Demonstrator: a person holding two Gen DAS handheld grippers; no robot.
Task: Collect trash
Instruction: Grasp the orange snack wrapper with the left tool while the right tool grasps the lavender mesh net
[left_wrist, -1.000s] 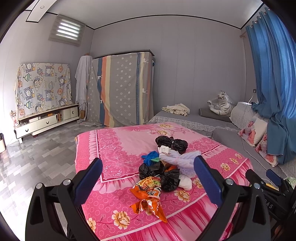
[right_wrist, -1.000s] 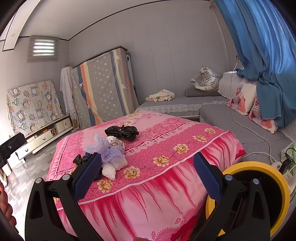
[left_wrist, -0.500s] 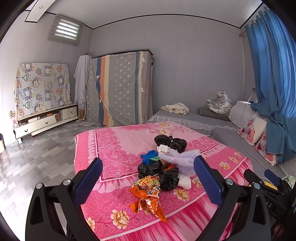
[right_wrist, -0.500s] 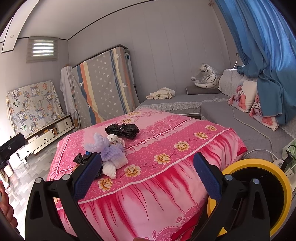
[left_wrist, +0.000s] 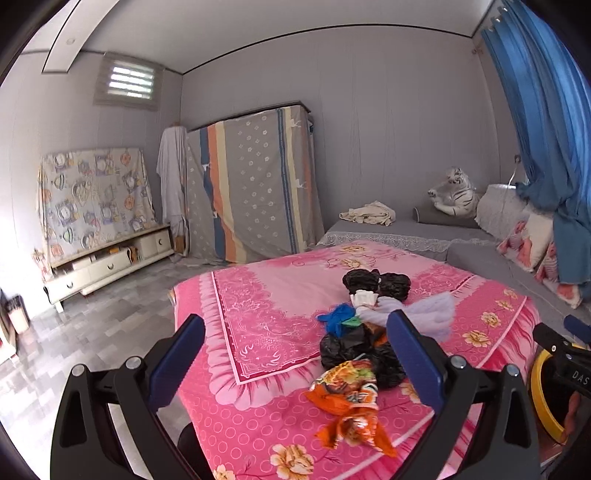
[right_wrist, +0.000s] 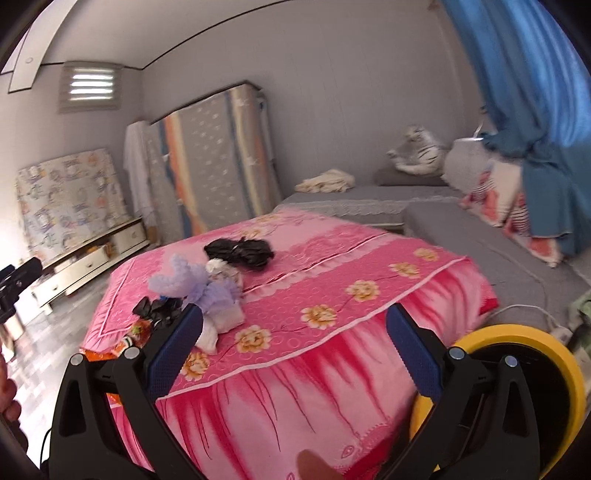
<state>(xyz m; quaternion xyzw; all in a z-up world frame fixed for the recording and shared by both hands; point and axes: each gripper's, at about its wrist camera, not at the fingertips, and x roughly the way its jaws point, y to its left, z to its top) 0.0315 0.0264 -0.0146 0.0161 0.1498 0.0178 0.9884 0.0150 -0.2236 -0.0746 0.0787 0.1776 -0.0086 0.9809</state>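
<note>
A heap of trash lies on the pink bed cover (left_wrist: 266, 295): an orange snack wrapper (left_wrist: 347, 402), black plastic bags (left_wrist: 343, 350), a blue scrap (left_wrist: 338, 319), a lilac bag (left_wrist: 417, 314), and another black bag (left_wrist: 376, 282) further back. In the right wrist view the lilac bag (right_wrist: 195, 284), black bags (right_wrist: 240, 251) and a white wad (right_wrist: 218, 325) show on the bed (right_wrist: 332, 280). My left gripper (left_wrist: 295, 354) is open and empty, short of the heap. My right gripper (right_wrist: 291, 339) is open and empty at the bed's side.
A yellow-rimmed bin (right_wrist: 517, 384) stands low right of the bed, also seen in the left wrist view (left_wrist: 546, 398). Grey mattresses (left_wrist: 406, 229) with a plush tiger (left_wrist: 450, 192), blue curtain (left_wrist: 546, 110), covered wardrobe (left_wrist: 251, 184), low cabinet (left_wrist: 110, 262), tiled floor (left_wrist: 92, 332).
Both grippers have moved a little closer to the bed. The right view has swung and blurred, with the bin and bed side larger. Both stay open.
</note>
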